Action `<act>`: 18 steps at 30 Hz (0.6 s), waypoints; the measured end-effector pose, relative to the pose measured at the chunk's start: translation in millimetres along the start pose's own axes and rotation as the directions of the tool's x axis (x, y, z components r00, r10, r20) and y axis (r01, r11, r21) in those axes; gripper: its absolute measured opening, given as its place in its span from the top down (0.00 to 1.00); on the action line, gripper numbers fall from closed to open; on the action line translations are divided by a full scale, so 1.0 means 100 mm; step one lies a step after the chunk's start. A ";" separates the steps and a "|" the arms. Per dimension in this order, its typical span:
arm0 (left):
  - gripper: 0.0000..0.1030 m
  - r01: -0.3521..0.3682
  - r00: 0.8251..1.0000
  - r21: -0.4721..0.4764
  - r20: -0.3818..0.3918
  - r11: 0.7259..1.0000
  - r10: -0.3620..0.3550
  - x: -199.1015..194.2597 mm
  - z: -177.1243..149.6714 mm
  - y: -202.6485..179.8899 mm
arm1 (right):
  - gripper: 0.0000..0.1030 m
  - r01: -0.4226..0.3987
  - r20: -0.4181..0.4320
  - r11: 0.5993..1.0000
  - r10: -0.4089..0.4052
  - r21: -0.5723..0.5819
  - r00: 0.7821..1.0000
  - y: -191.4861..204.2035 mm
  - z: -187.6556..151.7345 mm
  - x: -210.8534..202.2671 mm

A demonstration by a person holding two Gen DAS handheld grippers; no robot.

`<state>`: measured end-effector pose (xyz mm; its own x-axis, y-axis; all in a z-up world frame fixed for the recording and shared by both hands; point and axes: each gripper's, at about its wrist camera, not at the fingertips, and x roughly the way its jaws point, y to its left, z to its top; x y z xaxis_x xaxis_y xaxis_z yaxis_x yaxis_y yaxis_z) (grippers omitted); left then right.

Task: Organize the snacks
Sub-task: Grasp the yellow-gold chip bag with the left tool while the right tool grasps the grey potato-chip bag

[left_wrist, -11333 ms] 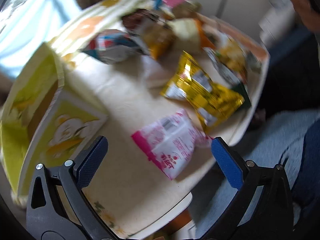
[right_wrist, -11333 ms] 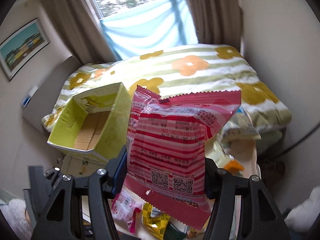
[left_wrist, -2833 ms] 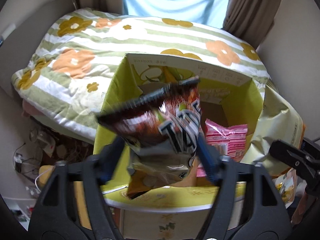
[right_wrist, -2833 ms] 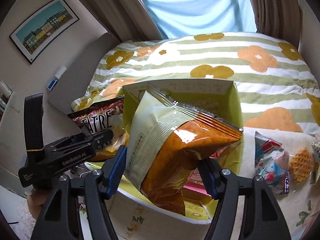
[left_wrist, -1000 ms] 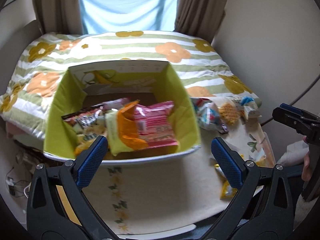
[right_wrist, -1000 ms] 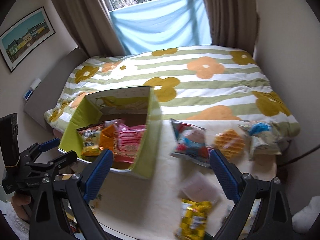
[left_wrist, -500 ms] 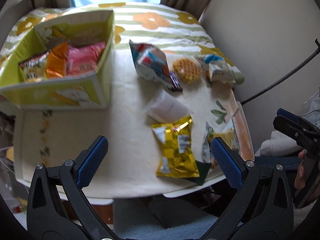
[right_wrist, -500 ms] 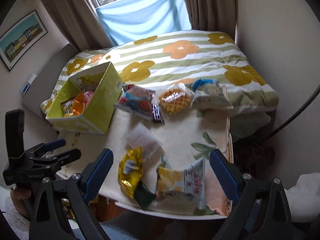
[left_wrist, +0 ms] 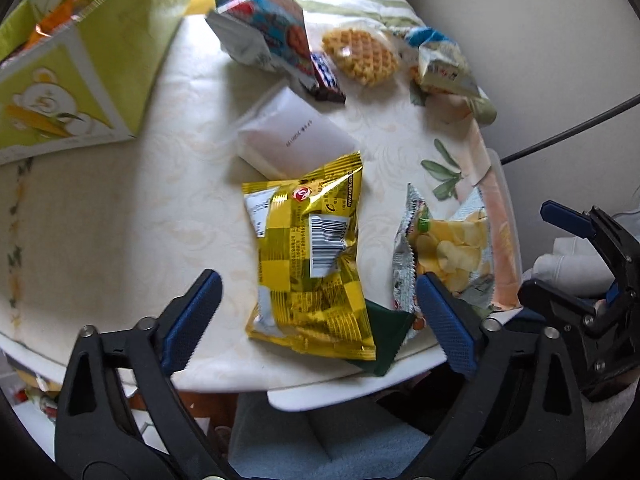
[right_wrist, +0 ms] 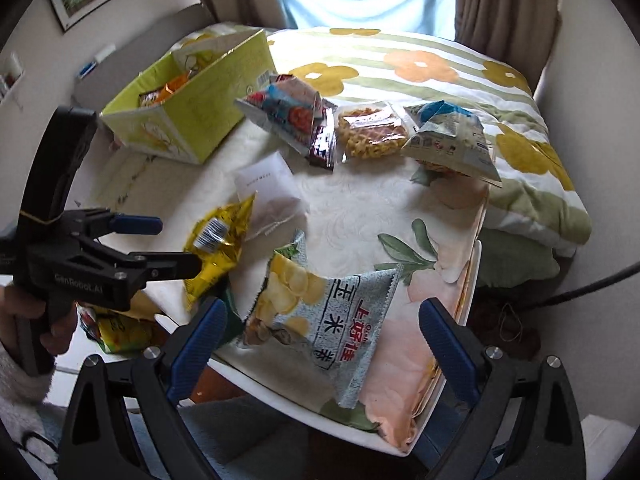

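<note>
At the far left of the worktop [left_wrist: 100, 208] stands the green box [right_wrist: 200, 112], snack packs already inside. The left hand-held gripper [left_wrist: 316, 320] hangs over the yellow packet [left_wrist: 312, 264]; its jaws have just been closing a little yet stand wide, pressing nothing. Further right, the right hand-held gripper [right_wrist: 320, 344] gapes wide over the grey chip bag [right_wrist: 320, 320] (near the worktop's edge), empty too.

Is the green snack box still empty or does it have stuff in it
Not empty. The green box holds packets: an orange packet shows over its rim. How full, cannot tell.
</note>
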<state>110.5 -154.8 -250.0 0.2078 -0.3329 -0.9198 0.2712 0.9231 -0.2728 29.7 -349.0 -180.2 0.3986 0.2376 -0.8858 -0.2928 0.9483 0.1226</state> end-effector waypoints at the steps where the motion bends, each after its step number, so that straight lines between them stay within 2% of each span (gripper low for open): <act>1: 0.14 0.001 1.000 -0.006 -0.009 1.000 -0.001 0.05 0.01 0.01 | 0.07 0.000 -0.004 1.000 0.000 -0.010 1.000 -0.01 0.00 0.03; 9: 0.29 0.012 0.998 -0.048 -0.068 0.999 -0.015 0.35 0.04 0.12 | 0.07 0.001 -0.057 0.987 -0.010 -0.160 0.998 0.04 -0.01 0.24; 11: 0.39 0.025 0.996 -0.059 -0.087 0.998 -0.030 0.41 0.03 0.14 | 0.07 -0.006 -0.066 0.982 -0.006 -0.187 0.998 0.06 -0.01 0.27; 15: 0.41 0.029 0.995 -0.046 -0.091 0.999 -0.033 0.43 0.02 0.15 | 0.07 -0.018 -0.093 0.971 -0.004 -0.239 0.996 0.08 -0.01 0.31; 16: 0.46 0.029 0.995 -0.037 -0.091 0.999 -0.033 0.43 0.02 0.13 | 0.07 -0.017 -0.097 0.966 -0.008 -0.259 0.995 0.09 -0.01 0.32; 18: 0.47 0.027 0.995 -0.030 -0.093 0.999 -0.030 0.43 0.04 0.10 | 0.07 -0.012 -0.103 0.951 -0.021 -0.309 0.994 0.13 -0.01 0.34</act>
<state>125.6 -160.2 -291.2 0.1110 -0.3408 -0.9336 0.2481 0.9191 -0.3060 38.2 -329.3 -209.0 0.3131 0.1943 -0.9296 -0.5517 0.8340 -0.0114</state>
